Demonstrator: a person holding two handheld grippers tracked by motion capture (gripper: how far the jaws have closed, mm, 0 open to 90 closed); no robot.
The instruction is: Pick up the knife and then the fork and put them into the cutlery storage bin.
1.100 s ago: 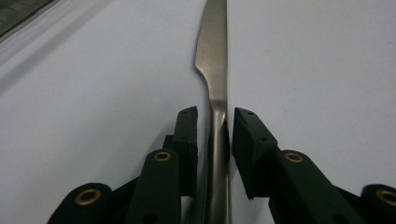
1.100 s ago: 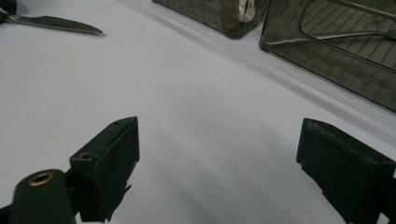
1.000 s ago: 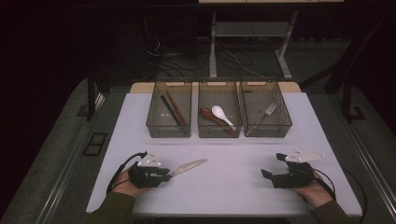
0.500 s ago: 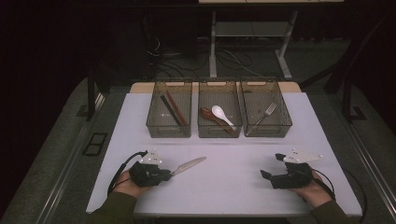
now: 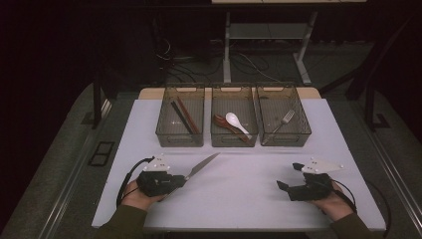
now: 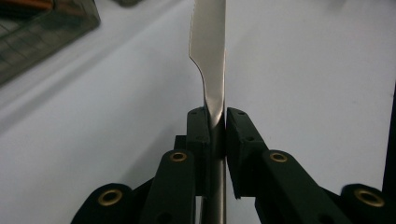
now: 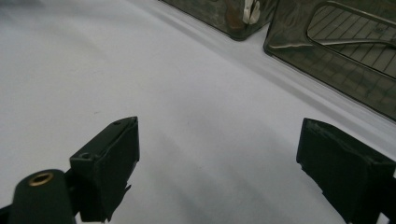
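A steel table knife (image 5: 203,166) sticks out of my left gripper (image 5: 183,180) near the table's front left, blade slanting toward the bins. In the left gripper view the jaws, which have just been closing, are shut on the knife's handle (image 6: 215,140), and the serrated blade (image 6: 208,56) runs straight ahead over the white table. Whether the blade touches the table I cannot tell. My right gripper (image 5: 289,176) rests at the front right, open, with nothing between its jaws (image 7: 219,135).
Three smoky plastic bins stand in a row at the back: the left bin (image 5: 164,133) holds chopsticks (image 5: 183,115), the middle bin (image 5: 234,142) a white spoon (image 5: 236,122) and a brown one, the right bin (image 5: 304,130) a fork (image 5: 282,121). White tabletop (image 5: 249,174) lies between the grippers.
The knife's tip has swung up toward the bins and the left gripper has shifted slightly with it. The right gripper has stayed put.
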